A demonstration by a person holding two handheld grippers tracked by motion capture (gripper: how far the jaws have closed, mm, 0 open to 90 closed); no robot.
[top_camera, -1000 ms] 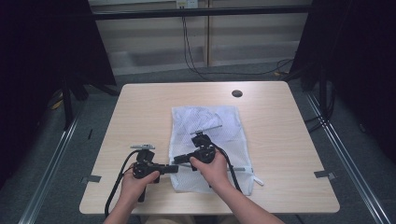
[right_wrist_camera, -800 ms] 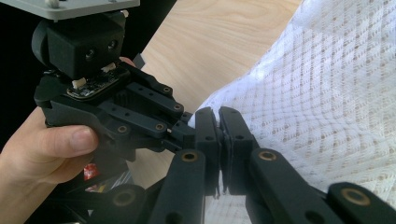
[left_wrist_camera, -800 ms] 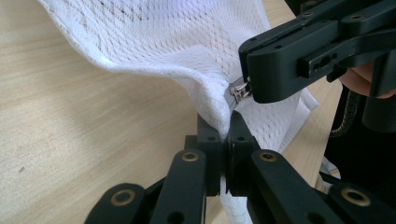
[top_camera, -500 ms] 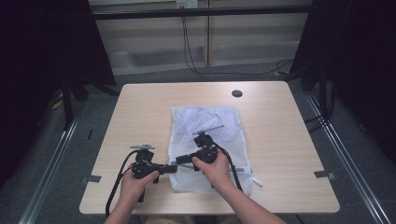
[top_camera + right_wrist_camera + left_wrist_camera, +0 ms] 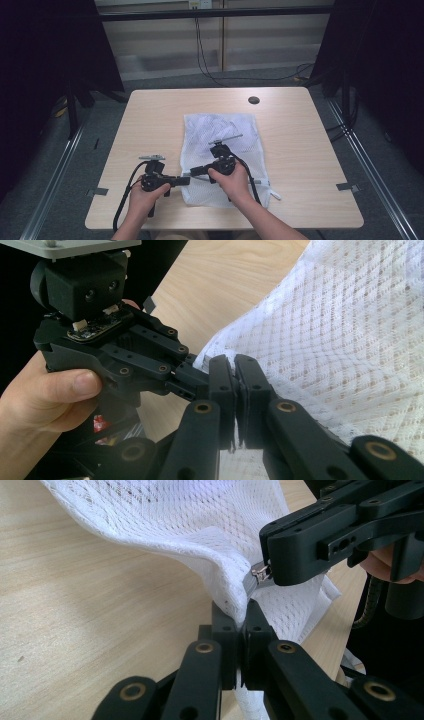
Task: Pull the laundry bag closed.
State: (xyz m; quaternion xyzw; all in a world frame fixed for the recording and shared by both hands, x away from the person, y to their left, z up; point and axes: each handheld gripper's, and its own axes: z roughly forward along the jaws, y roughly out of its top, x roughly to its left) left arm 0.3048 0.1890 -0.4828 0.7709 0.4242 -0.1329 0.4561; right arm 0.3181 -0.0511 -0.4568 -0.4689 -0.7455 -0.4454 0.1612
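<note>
White mesh laundry bag (image 5: 222, 150) lies flat on the tabletop (image 5: 150, 115), middle, a bit toward the near edge. I've got both tools at its near-left corner. Left tool (image 5: 240, 625) is clamped tight on the bag's edge fabric; the corner is lifted into a ridge off the wood. Right tool (image 5: 235, 372) is also closed, jaws together on the zipper pull (image 5: 260, 572), the small metal tab at the end of the grey zipper strip. From the left gripper view, the right tool's tip sits right on that tab, just above my left jaws. In the high view, left tool (image 5: 182, 180) and right tool (image 5: 195, 172) nearly touch, tips facing each other over the bag's left edge.

Progress, as I judge it: grip stage done, corner anchored, pull pinched. Zipper travel not yet visible; the pull is at the corner end, so the run along the near edge looks wholly left to do. Can't tell from here whether the zipper is open or shut along its length, mesh hides it. Next up is likely dragging the pull rightward while the left holds.
</note>
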